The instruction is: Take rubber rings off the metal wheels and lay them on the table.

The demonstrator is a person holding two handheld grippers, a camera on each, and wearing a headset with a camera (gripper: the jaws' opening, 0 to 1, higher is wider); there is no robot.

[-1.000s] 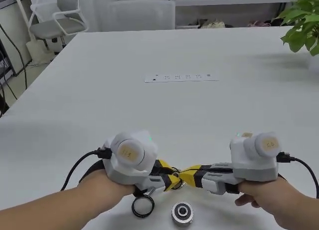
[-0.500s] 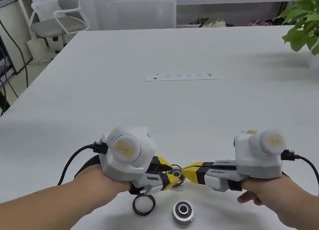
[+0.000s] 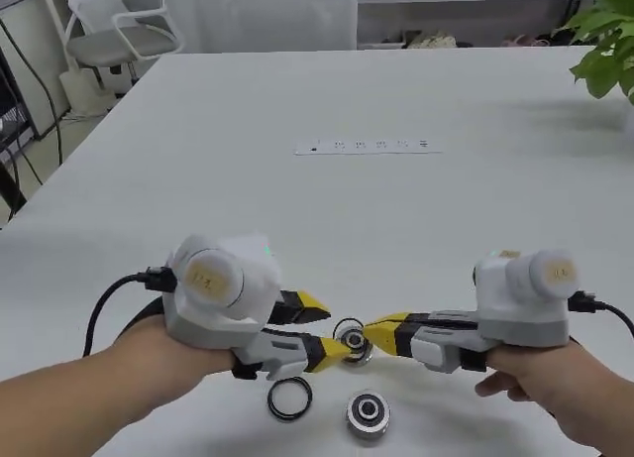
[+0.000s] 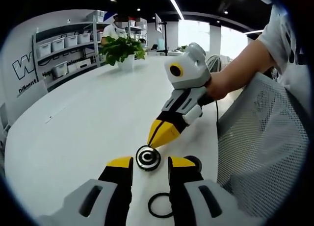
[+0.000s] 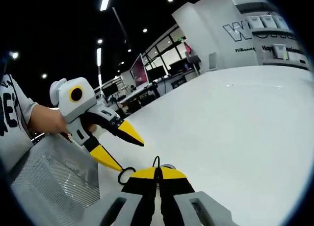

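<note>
The small round silver metal wheel with a black rubber band round its edge (image 3: 349,338) sits between the two grippers, low over the big white table (image 3: 396,229). I cannot tell if it touches the table. The right gripper (image 3: 369,331) has its yellow jaws squeezed shut on the side of this wheel, so it looks like the holder. The left gripper (image 3: 325,326) is what changed. A moment ago its yellow tips were close together, right up against the wheel. Now it has slid back a little to the left and its jaws are spread wide and hold nothing. In the left gripper view the wheel (image 4: 148,158) sits in the gap between those open tips, with the right gripper's closed point (image 4: 158,140) touching its top. I think the left gripper has let go to get a better bite on the band, because the band still looks to be on this wheel. Closer to the person, a loose black rubber ring (image 3: 289,398) lies flat on the table. Just beside it sits a second small metal wheel with a bare shiny edge (image 3: 368,414). So one ring seems done, and this one is not off yet.
</note>
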